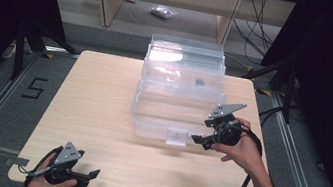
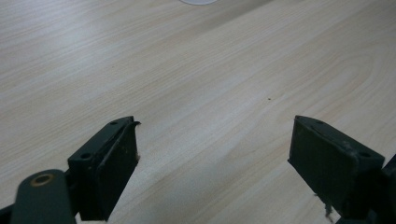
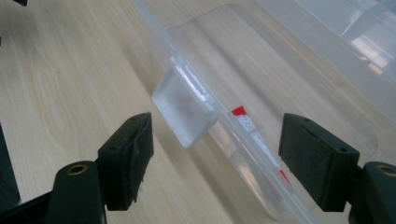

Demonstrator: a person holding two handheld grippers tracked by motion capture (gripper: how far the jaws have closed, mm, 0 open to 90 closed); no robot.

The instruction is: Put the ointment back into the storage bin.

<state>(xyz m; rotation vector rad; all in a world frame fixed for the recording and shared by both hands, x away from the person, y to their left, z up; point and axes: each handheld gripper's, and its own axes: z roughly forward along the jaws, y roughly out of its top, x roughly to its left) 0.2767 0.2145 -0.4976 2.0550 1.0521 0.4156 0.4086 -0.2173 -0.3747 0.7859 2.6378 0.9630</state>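
Note:
A clear plastic storage box point(image 1: 179, 93) with a lid stands at the back middle of the wooden table point(image 1: 101, 108). Its frosted front latch point(image 1: 177, 136) hangs down at the near rim. My right gripper point(image 1: 200, 140), held in a hand, is open and sits just right of that latch. In the right gripper view the latch point(image 3: 184, 105) lies between and beyond the jaws, untouched, with a red and white label point(image 3: 243, 119) seen through the box wall point(image 3: 280, 70). My left gripper point(image 1: 91, 175) rests open at the table's front left edge, over bare wood point(image 2: 210, 93).
The table's left half and front strip are bare wood. Dark stands and cables point(image 1: 258, 27) flank the table on the floor. A small plastic bag point(image 1: 163, 12) lies on the floor beyond the box. A floor marking "5" point(image 1: 33, 87) sits at the left.

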